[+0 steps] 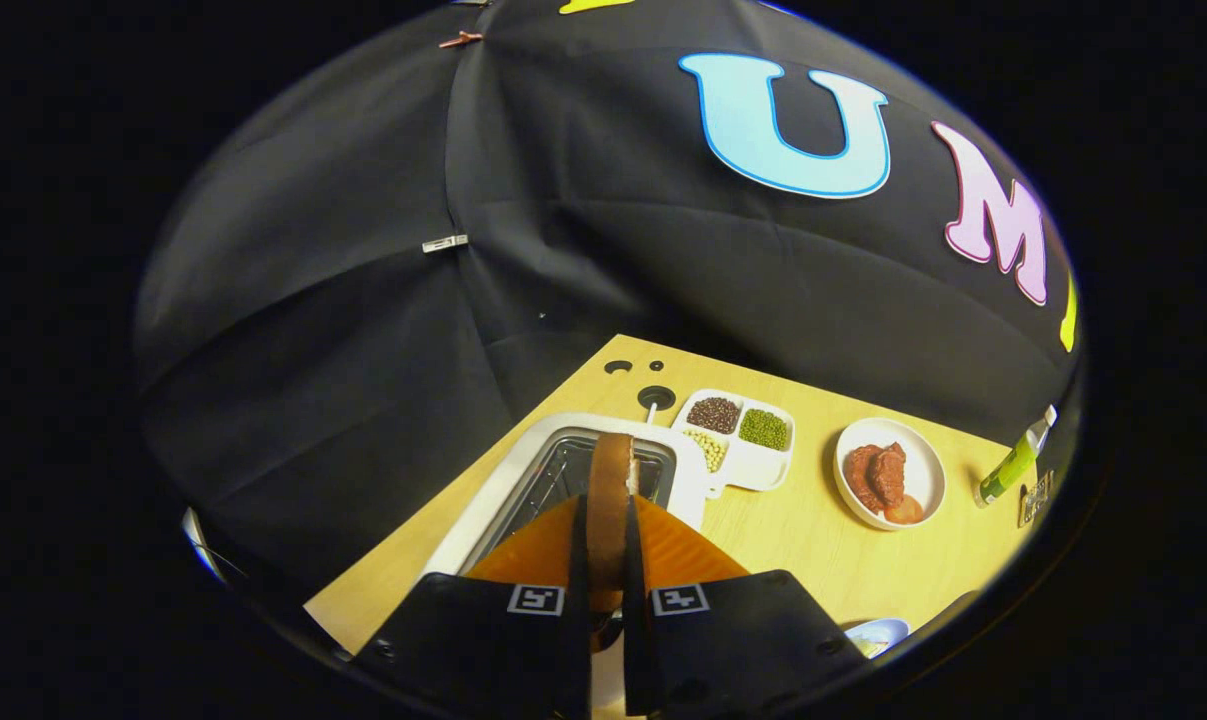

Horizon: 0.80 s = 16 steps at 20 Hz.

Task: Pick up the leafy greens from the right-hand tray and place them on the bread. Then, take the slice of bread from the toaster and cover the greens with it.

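My gripper [606, 560] is shut on a slice of bread [610, 490], which stands on edge between the two fingers with its brown crust facing me. The slice hangs above the white toaster [483, 505], over its dark slot with the wire rack. Both fingers [575, 590] press on the flat sides of the slice.
Beyond the toaster on the wooden table [793, 540] lies a white divided tray [753, 440] with dark, green and pale beans. A white bowl [918, 465] with reddish meat stands to its right, then a green bottle [1013, 462]. A small dish [878, 635] sits near my right finger.
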### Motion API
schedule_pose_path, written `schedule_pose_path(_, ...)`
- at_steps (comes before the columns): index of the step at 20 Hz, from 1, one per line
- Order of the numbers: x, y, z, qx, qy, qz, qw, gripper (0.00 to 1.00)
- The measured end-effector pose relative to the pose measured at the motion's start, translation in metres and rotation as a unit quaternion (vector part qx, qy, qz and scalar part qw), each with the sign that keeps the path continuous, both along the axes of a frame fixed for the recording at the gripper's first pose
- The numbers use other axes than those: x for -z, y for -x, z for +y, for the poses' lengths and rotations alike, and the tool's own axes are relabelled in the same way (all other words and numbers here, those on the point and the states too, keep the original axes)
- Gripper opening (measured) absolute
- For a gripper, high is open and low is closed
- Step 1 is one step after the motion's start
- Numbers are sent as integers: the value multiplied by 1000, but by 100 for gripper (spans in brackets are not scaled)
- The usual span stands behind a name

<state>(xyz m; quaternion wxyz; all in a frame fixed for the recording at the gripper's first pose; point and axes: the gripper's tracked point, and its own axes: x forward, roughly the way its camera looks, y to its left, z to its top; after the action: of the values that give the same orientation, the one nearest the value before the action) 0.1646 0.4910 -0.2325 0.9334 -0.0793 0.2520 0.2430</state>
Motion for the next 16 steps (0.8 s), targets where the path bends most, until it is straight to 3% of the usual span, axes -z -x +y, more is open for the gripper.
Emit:
schedule_pose_path(9, -75, 13, -35, 0, -41, -42, 998, 17)
schedule_pose_path(16, -108, 20, -128, 51, -61, -54, 995, 17)
